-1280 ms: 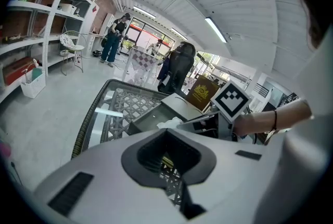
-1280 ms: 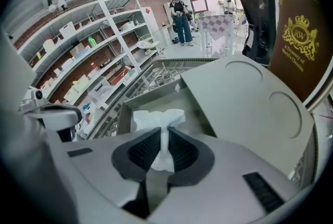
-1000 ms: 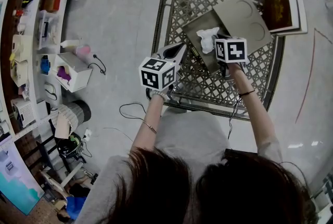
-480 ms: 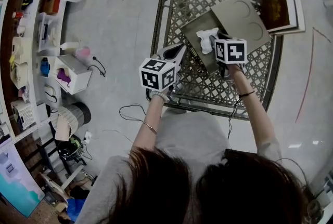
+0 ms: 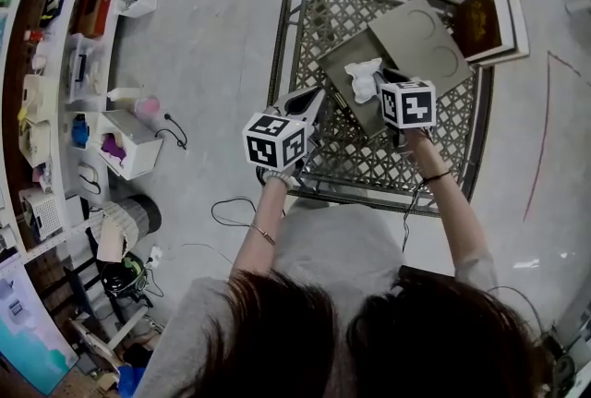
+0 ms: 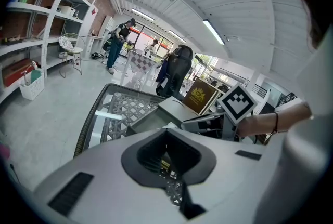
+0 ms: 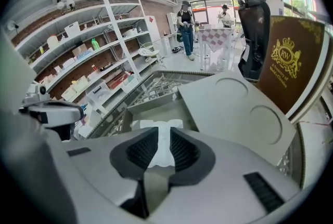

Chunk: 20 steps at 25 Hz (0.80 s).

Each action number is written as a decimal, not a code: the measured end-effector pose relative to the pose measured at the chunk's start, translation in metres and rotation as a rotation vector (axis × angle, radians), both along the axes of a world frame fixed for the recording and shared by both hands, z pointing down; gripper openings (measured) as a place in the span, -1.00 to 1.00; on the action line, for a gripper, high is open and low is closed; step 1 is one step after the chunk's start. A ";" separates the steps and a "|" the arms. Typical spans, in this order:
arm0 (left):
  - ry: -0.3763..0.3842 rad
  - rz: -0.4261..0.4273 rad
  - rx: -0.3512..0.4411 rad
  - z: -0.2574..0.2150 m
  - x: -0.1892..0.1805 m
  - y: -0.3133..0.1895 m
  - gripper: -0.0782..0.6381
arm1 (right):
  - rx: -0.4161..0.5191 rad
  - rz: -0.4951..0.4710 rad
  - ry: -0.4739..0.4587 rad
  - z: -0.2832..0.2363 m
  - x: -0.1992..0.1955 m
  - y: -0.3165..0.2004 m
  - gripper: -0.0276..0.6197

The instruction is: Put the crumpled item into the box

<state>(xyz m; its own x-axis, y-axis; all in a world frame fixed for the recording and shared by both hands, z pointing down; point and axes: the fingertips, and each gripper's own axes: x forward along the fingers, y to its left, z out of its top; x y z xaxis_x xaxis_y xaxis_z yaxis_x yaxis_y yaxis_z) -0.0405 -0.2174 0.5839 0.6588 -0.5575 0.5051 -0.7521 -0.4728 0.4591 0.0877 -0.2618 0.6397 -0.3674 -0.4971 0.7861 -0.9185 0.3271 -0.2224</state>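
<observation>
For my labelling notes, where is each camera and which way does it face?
Head view: on the person's head, looking steeply down at the lattice table; hair, forearms, left gripper, right gripper show.
Left gripper view: on that gripper, facing across the table; its fingers, right forearm show.
Right gripper view: on that gripper, aimed down into the box; its fingers, just closing partway, show the crumpled item, ungripped, through their gap.
All share the box.

Crumpled item (image 5: 362,78): white. Box (image 5: 343,66): dull olive-grey. Lid (image 5: 425,41): same olive-grey, with two circle outlines. Table (image 5: 288,27): brown-grey metal, diamond lattice top. Left marker cube (image 5: 275,139) and right marker cube (image 5: 408,102): black squares on white. Book (image 5: 480,19): maroon cover, gold crest. Floor (image 5: 212,36): pale grey.
</observation>
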 end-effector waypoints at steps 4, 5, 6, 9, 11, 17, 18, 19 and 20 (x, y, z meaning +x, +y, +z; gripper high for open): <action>0.006 0.003 0.017 -0.008 -0.001 0.004 -0.73 | 0.038 -0.029 0.004 -0.012 -0.001 0.005 -0.74; 0.009 0.004 0.023 -0.011 -0.002 0.004 -0.73 | 0.047 -0.032 -0.001 -0.016 -0.002 0.007 -0.76; 0.011 0.005 0.028 -0.014 -0.003 0.005 -0.73 | 0.056 -0.035 -0.005 -0.020 -0.002 0.008 -0.77; 0.013 0.010 0.047 -0.023 -0.004 0.006 -0.73 | 0.080 -0.032 -0.012 -0.033 -0.001 0.011 -0.82; 0.015 0.011 0.060 -0.029 -0.006 0.007 -0.73 | 0.096 -0.032 -0.018 -0.041 -0.001 0.014 -0.83; 0.017 0.011 0.103 -0.048 -0.011 0.012 -0.73 | 0.141 -0.033 -0.046 -0.066 0.000 0.023 -0.84; 0.019 0.010 0.110 -0.051 -0.011 0.013 -0.73 | 0.151 -0.035 -0.053 -0.070 0.000 0.024 -0.84; 0.021 0.009 0.117 -0.054 -0.012 0.014 -0.73 | 0.163 -0.037 -0.060 -0.074 0.000 0.026 -0.84; 0.023 0.008 0.125 -0.057 -0.013 0.015 -0.73 | 0.176 -0.040 -0.068 -0.080 -0.001 0.028 -0.84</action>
<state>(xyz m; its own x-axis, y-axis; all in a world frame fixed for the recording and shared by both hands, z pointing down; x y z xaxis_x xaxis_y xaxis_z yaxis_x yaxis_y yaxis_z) -0.0536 -0.2024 0.5265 0.6738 -0.6098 0.4173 -0.7383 -0.5331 0.4132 0.0872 -0.2341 0.5600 -0.4394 -0.6087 0.6606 -0.8885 0.4029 -0.2198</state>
